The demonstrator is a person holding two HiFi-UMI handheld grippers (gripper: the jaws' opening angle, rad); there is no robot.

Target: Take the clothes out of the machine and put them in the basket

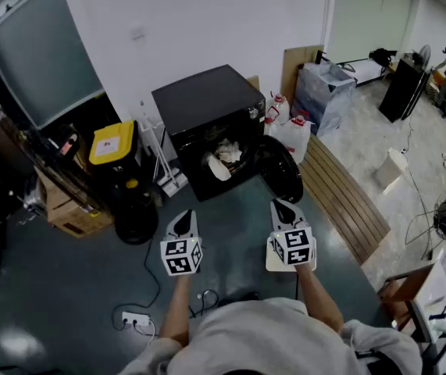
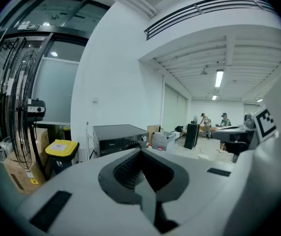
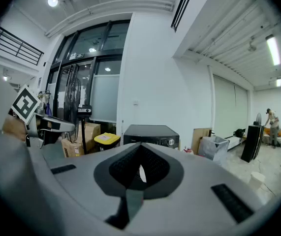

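Open workshop or test hall, not a home; bare white walls point(image 1: 207, 22), grey floor point(image 1: 66, 287), ceiling strip lights point(image 2: 219, 78); black front-loading washing machine point(image 1: 207, 108) stands loose near yellow-lidded black bin point(image 1: 113, 141) and brown cardboard box point(image 1: 70, 213); white power strip point(image 1: 134, 318) on floor; people point(image 2: 205, 124) at far end.

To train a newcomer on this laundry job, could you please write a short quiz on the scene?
1. True or false: the round door of the black front-loading washing machine is closed.
2. What stands left of that machine? A a black bin with a yellow lid; B a wooden chair; C a blue bucket.
3. Fill in: the left hand-held gripper and the right hand-held gripper both have jaws that are ____ and hold nothing.
Key: 1 false, it hangs open; 2 A; 3 shut.
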